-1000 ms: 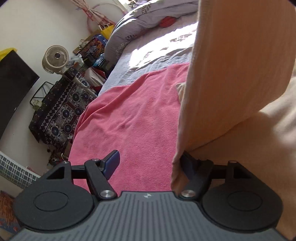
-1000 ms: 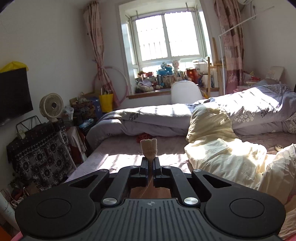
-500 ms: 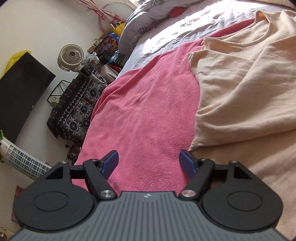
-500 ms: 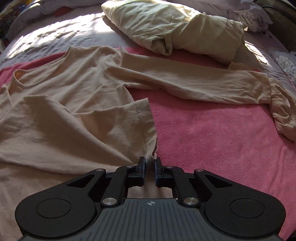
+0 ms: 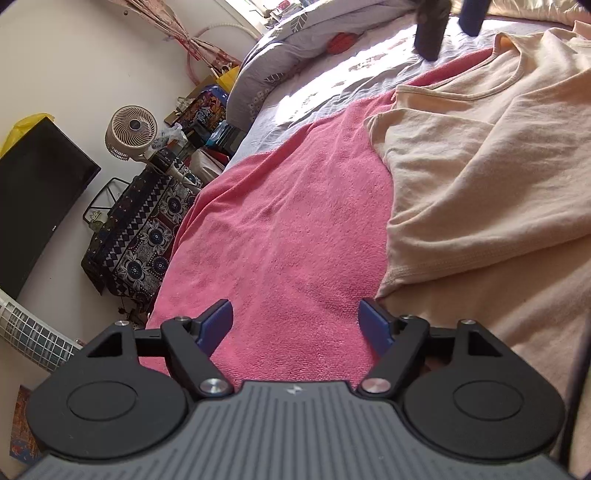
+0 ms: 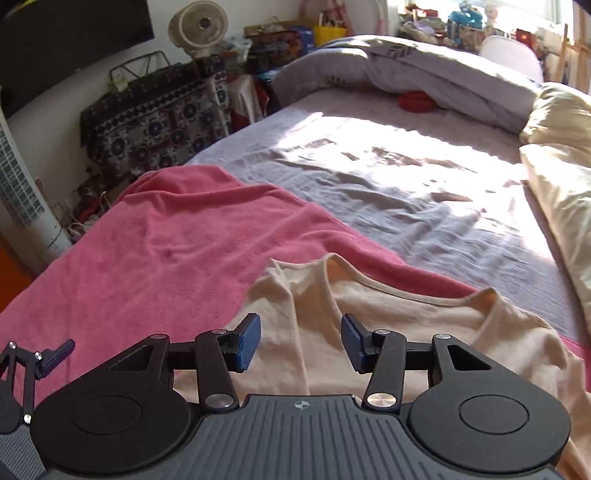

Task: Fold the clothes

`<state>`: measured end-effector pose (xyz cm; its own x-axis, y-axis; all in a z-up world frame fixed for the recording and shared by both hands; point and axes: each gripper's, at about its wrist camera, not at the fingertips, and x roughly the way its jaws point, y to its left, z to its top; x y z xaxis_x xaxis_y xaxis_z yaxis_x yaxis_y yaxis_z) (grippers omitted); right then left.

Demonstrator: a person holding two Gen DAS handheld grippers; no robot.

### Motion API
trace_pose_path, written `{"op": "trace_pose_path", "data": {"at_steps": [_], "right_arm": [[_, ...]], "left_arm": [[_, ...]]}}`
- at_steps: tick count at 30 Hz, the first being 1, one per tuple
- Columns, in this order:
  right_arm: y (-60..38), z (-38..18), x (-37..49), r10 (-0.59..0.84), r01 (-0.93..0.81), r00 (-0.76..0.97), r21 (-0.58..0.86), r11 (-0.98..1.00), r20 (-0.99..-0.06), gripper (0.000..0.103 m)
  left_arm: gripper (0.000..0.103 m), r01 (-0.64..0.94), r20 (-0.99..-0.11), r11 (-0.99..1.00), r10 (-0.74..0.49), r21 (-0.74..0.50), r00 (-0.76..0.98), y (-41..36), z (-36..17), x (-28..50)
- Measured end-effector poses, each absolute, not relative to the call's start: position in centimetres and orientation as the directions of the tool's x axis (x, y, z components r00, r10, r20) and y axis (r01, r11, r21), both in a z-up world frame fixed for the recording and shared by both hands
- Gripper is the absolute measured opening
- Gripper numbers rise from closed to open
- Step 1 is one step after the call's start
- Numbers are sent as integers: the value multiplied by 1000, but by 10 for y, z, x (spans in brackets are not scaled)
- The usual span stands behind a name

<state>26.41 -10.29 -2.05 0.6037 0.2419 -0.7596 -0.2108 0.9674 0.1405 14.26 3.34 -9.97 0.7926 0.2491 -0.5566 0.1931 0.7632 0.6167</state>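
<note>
**A:** Start at your jaws. What are they doing?

**B:** Your right gripper [image 6: 301, 341] has just been opening; its blue pads [image 6: 246, 341] now stand apart with nothing pinched between them. The beige shirt [image 6: 388, 332] lies flat just under and ahead of them, released. Your left gripper [image 5: 297, 325] is spread wide and empty, hovering over the pink towel [image 5: 288, 206].

**A:** And the shirt, relative to the left jaws?

**B:** Just to their right. Its hem edge comes close to the right-hand pad, though I can't tell whether they touch. The neckline sits further ahead, towards the sunlit grey bedsheet [image 6: 406, 177].

**A:** Further out?

**B:** Beyond your right jaws, a grey duvet [image 6: 424, 74] and, off to the right, a pale yellow quilt [image 6: 561, 155]. To the left, a small fan [image 6: 199, 24] above a patterned cloth [image 6: 155, 118].

**A:** Any writing to read?

**B:** Only a small emblem on each gripper body, no legible words. The dark screen [image 5: 33, 195] has a mark too small to read.
</note>
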Motion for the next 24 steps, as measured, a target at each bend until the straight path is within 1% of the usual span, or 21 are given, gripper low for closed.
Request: {"op": "trace_pose_path", "data": {"at_steps": [2, 3, 4, 5, 9, 13, 16, 19, 22, 24], "right_arm": [[-88, -40, 294, 271, -238, 529, 166, 957, -804, 48], [-83, -50, 307, 280, -241, 480, 183, 953, -831, 43], [-80, -58, 311, 275, -239, 444, 183, 954, -853, 16], [-76, -65, 315, 270, -238, 414, 183, 954, -869, 6], [-73, -39, 309, 295, -266, 497, 180, 947, -816, 5], [-60, -17, 343, 358, -312, 554, 211, 926, -751, 5], [-42, -18, 378, 387, -346, 579, 213, 914, -717, 4], [-32, -32, 404, 398, -334, 557, 242, 911, -729, 5], [-42, -30, 399, 403, -311, 576, 266, 913, -711, 10], [-54, -24, 383, 385, -315, 583, 237, 919, -716, 18]], "left_arm": [[77, 198, -563, 777, 230, 597, 794, 38, -99, 143], [77, 200, -567, 784, 223, 587, 793, 39, -98, 143], [77, 202, -573, 791, 216, 578, 791, 41, -98, 144], [78, 202, -580, 800, 211, 565, 787, 42, -97, 144], [78, 199, -612, 840, 185, 504, 769, 50, -92, 147], [82, 203, -631, 862, 161, 464, 759, 57, -89, 148], [85, 213, -641, 865, 151, 454, 752, 61, -87, 148], [85, 217, -656, 869, 150, 444, 740, 65, -84, 149], [85, 218, -669, 869, 159, 444, 726, 68, -82, 149], [85, 230, -674, 862, 160, 451, 721, 70, -80, 149]]}}
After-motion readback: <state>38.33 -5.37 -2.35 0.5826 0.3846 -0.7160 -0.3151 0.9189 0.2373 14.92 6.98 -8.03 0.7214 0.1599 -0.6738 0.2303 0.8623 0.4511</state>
